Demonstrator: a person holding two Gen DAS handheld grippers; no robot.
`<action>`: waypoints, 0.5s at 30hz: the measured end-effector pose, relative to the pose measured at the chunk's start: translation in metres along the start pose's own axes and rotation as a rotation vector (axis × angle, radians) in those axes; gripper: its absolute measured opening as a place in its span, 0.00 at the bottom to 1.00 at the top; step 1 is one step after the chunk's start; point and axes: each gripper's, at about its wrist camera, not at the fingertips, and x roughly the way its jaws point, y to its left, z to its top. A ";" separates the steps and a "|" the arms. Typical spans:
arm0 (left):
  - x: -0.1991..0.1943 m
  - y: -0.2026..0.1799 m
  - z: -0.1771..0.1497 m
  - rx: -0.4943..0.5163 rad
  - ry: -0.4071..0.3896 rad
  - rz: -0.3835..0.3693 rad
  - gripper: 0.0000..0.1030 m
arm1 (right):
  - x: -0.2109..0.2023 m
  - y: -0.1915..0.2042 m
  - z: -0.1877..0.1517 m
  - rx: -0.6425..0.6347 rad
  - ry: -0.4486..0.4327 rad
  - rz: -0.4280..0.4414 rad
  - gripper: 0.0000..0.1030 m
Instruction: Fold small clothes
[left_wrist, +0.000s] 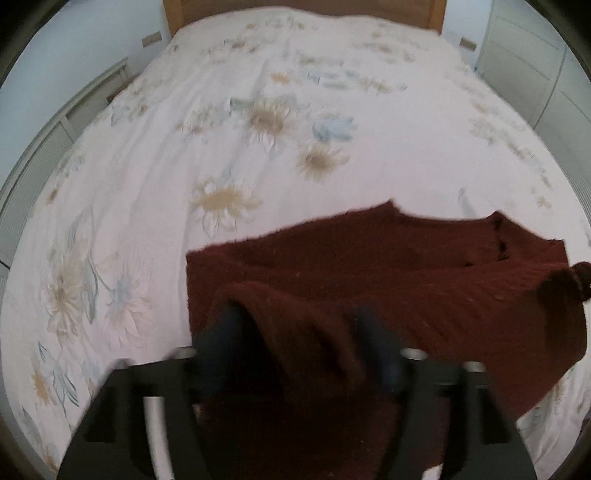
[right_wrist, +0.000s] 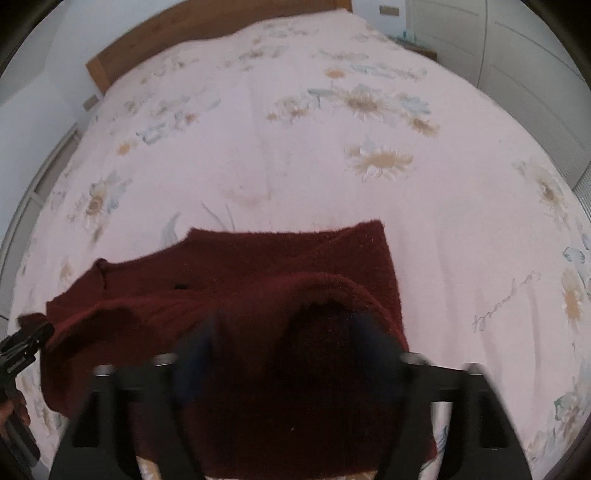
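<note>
Two grippers hold one dark red knitted sweater (left_wrist: 388, 288) over a bed (left_wrist: 229, 122) with a white floral cover. The left gripper (left_wrist: 295, 332) is clamped on a bunched fold at the sweater's near left edge. The right gripper (right_wrist: 288, 343) is clamped on its near right edge. Beyond the grippers, the sweater's far part lies on the cover, toward the wooden headboard (right_wrist: 155, 44).

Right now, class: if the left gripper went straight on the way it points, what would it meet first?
The dark red sweater: the left gripper already has it between its fingers, and more of it lies directly ahead on the floral bedspread.
</note>
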 end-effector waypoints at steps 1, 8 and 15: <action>-0.006 -0.002 0.000 0.006 -0.016 -0.009 0.70 | -0.006 0.002 -0.002 -0.009 -0.013 0.006 0.79; -0.036 -0.023 -0.007 0.035 -0.084 -0.080 0.98 | -0.036 0.039 -0.025 -0.134 -0.098 0.031 1.00; -0.038 -0.061 -0.033 0.126 -0.135 -0.123 0.99 | -0.016 0.081 -0.067 -0.266 -0.074 0.017 1.00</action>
